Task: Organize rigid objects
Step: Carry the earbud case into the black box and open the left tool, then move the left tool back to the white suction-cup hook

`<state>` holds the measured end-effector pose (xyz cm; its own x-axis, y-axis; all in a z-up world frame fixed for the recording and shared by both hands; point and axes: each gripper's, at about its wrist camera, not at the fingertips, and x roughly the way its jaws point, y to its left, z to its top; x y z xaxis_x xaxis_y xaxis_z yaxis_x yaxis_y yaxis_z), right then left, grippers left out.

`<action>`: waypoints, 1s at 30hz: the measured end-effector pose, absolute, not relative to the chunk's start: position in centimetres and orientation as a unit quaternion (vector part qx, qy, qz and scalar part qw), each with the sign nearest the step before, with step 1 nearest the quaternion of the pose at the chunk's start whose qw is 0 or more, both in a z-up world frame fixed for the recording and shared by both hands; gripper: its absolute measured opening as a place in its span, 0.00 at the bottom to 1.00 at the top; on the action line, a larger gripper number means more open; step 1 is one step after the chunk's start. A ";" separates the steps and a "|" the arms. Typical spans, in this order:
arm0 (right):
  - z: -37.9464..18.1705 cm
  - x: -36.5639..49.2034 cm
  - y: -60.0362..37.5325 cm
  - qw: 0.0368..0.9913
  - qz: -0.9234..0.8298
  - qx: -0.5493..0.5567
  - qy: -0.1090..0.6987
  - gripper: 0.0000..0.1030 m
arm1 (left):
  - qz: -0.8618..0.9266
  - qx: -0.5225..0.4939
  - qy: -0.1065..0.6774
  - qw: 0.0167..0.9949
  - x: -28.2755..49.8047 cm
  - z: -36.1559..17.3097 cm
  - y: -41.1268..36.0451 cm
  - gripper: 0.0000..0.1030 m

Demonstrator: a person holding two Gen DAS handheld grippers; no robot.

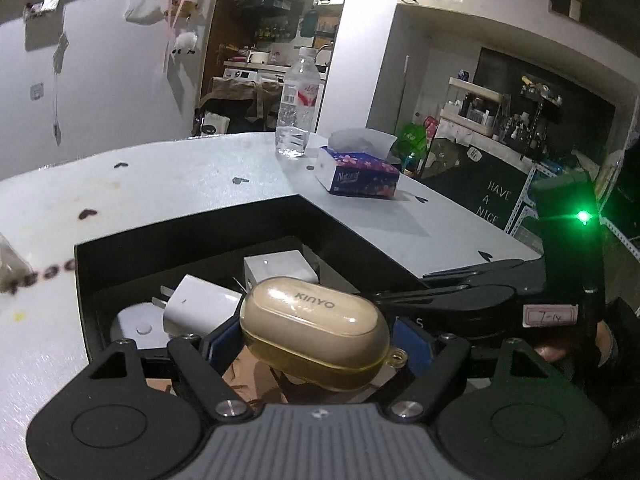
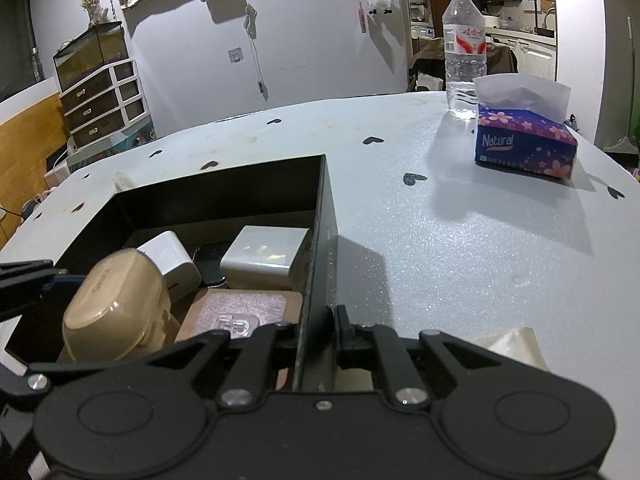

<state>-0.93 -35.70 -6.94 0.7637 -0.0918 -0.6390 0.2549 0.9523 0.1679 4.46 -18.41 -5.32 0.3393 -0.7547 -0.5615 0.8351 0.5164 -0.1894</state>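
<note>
My left gripper (image 1: 316,344) is shut on a beige KINYO earbud case (image 1: 316,330) and holds it over the open black box (image 1: 192,224); the case also shows in the right wrist view (image 2: 116,312). Inside the box lie a white plug charger (image 1: 200,308), a white cube adapter (image 1: 280,268) and a brown card with a clear hook (image 2: 240,312). My right gripper (image 2: 320,332) is shut on the box's right wall (image 2: 320,240), pinching the thin black panel.
The box sits on a pale table (image 2: 440,220) with black heart marks. A water bottle (image 2: 464,48) and a blue Natural tissue pack (image 2: 524,140) stand at the far right. A crumpled white scrap (image 2: 516,344) lies near my right gripper.
</note>
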 end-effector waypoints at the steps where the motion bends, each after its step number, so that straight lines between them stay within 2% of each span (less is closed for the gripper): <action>1: -6.9 -0.9 -35.7 0.931 -0.093 0.123 0.331 0.10 | -0.486 0.060 0.309 0.815 4.6 -5.5 -18.4 0.80; 5: -6.9 -0.9 -35.7 0.931 -0.093 0.124 0.331 0.10 | -0.488 0.041 0.316 0.813 4.8 -5.6 -18.0 0.81; 8: -6.9 -0.9 -35.7 0.931 -0.093 0.124 0.330 0.10 | -0.489 0.036 0.311 0.814 4.6 -5.4 -17.7 0.86; 30: -6.9 -1.0 -35.7 0.931 -0.093 0.125 0.330 0.10 | -0.465 0.011 0.285 0.838 3.7 -3.1 -15.3 0.86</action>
<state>-1.00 -35.70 -6.89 0.7652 -0.0918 -0.6372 0.2560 0.9515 0.1704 3.71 -15.33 -3.07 0.4053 -0.7729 -0.4882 0.7857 0.5675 -0.2462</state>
